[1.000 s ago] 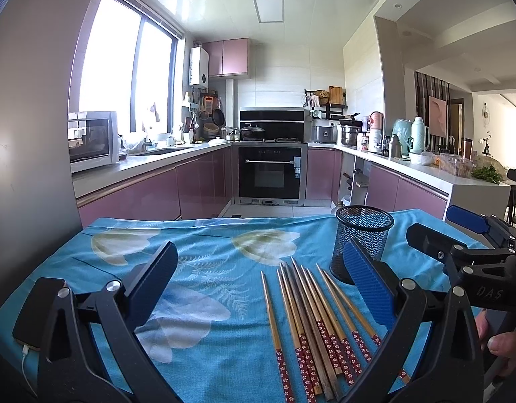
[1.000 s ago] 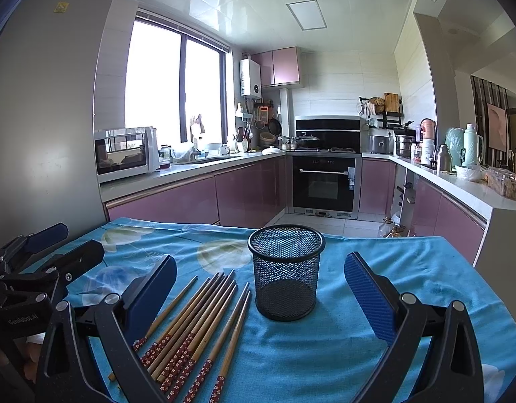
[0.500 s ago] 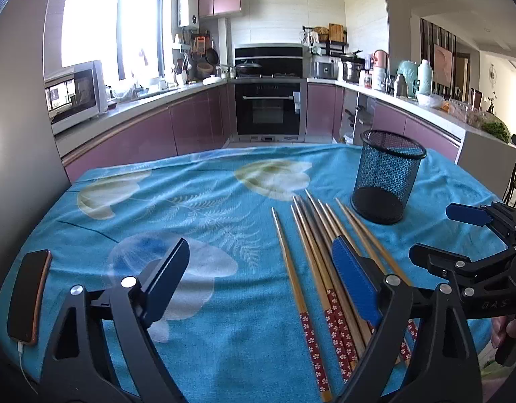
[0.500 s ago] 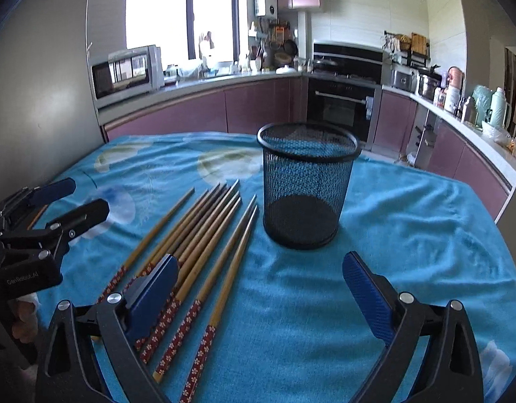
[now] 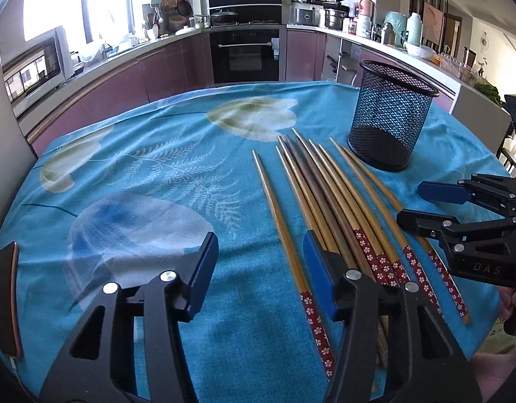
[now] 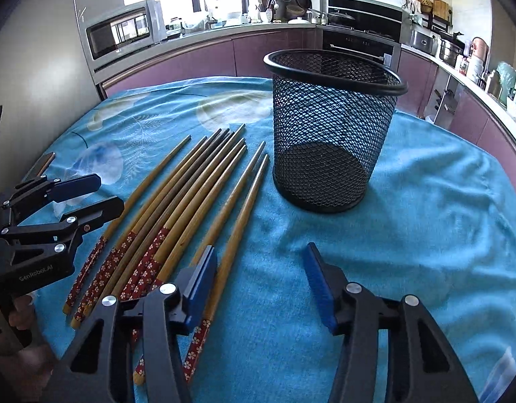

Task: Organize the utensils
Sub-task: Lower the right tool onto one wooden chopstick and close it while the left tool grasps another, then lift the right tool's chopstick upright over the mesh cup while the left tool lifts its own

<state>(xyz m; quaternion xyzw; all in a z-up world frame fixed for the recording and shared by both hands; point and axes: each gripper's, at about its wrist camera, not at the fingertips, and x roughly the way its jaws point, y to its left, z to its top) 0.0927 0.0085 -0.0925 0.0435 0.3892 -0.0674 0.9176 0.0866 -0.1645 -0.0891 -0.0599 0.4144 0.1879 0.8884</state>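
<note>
Several wooden chopsticks (image 5: 328,201) with red flowered ends lie side by side on the blue tablecloth; they also show in the right wrist view (image 6: 177,208). A black mesh cup (image 5: 390,121) stands upright and empty just beyond their tips, also in the right wrist view (image 6: 328,127). My left gripper (image 5: 259,275) is open, low over the cloth, straddling the leftmost chopstick's red end. My right gripper (image 6: 261,282) is open and empty, its left finger over the rightmost chopsticks' handles. Each gripper shows in the other's view, the right (image 5: 436,205) and the left (image 6: 86,194).
A phone (image 5: 7,299) lies at the table's left edge. The tablecloth (image 5: 150,174) covers the whole table. Kitchen counters, an oven (image 5: 246,57) and a microwave (image 6: 123,32) stand well behind the table.
Both grippers have tilted down and moved closer to the table and the chopsticks. Their jaws have narrowed somewhat but stay open. The chopsticks and cup have not moved.
</note>
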